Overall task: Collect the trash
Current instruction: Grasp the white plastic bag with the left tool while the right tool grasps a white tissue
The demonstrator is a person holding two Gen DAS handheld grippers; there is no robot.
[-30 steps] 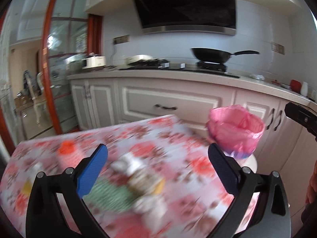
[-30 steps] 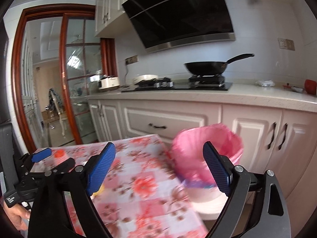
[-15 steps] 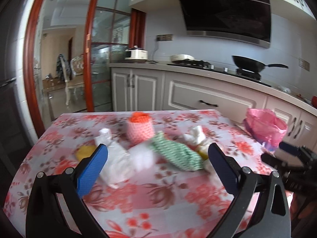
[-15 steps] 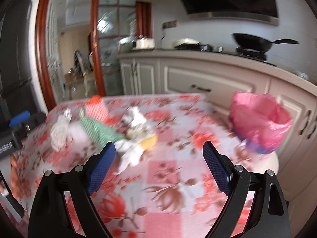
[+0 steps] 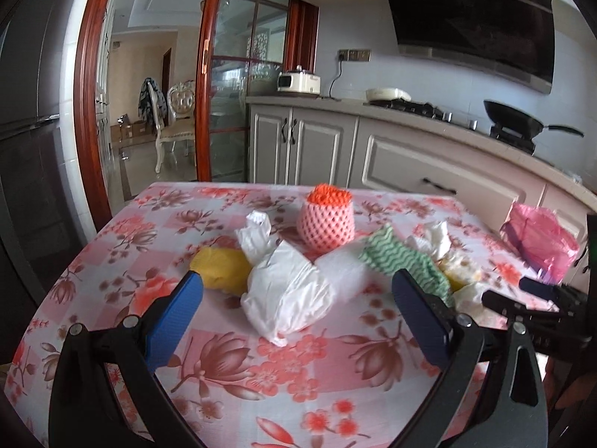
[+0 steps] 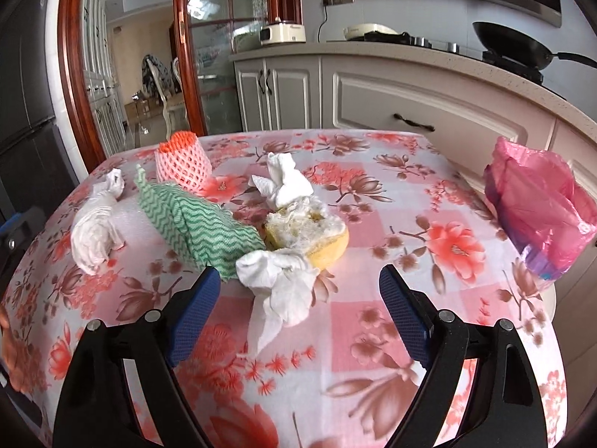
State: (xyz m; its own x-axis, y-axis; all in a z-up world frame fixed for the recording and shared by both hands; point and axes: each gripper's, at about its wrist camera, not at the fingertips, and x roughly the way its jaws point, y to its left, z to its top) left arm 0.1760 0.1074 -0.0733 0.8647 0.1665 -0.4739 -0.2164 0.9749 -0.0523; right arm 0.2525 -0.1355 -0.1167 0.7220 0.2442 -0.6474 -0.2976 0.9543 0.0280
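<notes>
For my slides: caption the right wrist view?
Right gripper, empty, closing over crumpled tissue on floral table; pink bin alongside.

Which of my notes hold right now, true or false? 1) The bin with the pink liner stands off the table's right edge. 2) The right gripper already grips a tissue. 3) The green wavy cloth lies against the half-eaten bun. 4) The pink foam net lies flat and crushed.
1) True: the pink-lined bin stands beyond the right edge of the table.
2) False: the right gripper is closing but holds nothing; the crumpled tissue lies just ahead of its tips.
3) True: the green cloth touches the bun.
4) False: the foam net stands upright, orange inside showing on top.
</notes>
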